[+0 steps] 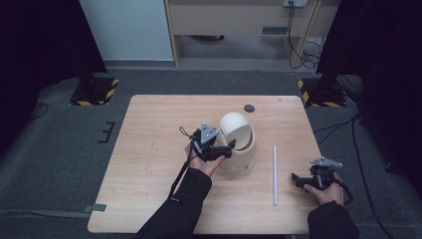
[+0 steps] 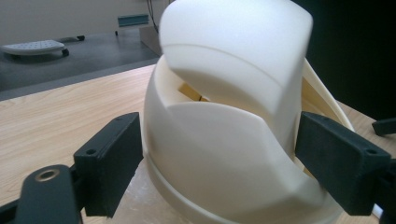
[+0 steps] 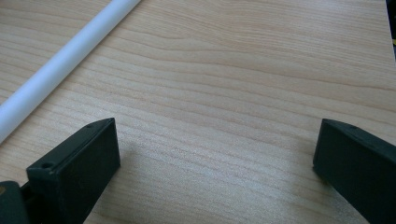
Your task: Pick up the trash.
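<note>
Cream-coloured plastic bin (image 2: 229, 126) with a swinging dome lid is sitting right between the jaws of the left gripper (image 1: 217, 149), which are standing spread wide on either side of its body; can't tell if they're actually touching it. Its lid is tilting open. Over on the wooden table (image 1: 149, 149), the right gripper (image 3: 215, 172) is resting low with jaws gaping, holding nothing. A white rod (image 3: 65, 65) is lying just ahead of it, off to its left.
</note>
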Demonstrator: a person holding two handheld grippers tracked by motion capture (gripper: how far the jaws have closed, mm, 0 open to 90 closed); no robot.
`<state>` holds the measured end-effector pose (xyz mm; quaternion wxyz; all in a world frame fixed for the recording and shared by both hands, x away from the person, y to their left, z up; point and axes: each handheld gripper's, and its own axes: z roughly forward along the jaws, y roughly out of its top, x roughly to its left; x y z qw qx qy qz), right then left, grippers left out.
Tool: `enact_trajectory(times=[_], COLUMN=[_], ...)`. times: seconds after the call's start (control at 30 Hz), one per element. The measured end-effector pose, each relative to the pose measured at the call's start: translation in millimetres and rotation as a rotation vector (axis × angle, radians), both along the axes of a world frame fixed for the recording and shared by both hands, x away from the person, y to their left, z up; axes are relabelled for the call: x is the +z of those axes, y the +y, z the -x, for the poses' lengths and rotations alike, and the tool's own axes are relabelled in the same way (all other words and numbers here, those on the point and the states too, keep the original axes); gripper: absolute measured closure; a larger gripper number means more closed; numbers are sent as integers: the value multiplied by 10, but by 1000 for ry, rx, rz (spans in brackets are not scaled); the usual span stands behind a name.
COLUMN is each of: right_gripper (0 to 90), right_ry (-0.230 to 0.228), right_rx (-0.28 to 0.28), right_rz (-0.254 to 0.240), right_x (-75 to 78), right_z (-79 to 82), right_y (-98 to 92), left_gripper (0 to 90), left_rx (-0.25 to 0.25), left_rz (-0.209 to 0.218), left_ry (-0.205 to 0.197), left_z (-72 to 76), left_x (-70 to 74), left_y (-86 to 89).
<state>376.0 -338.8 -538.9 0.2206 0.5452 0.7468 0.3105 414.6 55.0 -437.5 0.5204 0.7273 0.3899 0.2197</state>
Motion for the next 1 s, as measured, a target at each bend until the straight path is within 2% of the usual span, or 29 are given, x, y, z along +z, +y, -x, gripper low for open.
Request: enact_trajectory(times=[0.13, 0.27, 0.4, 0.73, 1.0], right_gripper=[8, 8, 10, 13, 13], right_ry=[-5, -5, -4, -5, -4], right_rx=[6, 6, 8, 11, 17], right_rz=[2, 2, 0, 0, 1], right_x=[-2, -2, -2, -1, -1], right_z=[-1, 0, 2, 4, 5], right_y=[0, 0, 3, 3, 5], left_gripper=[158, 204, 205, 215, 228], left_rx=[2, -10, -27, -64, -107], left_rz=[9, -2, -5, 63, 56], left_ry=[6, -3, -3, -41, -70], left_z=[-17, -12, -9, -12, 26], left_x=[12, 31, 39, 185, 281], left_y=[12, 10, 15, 42, 3])
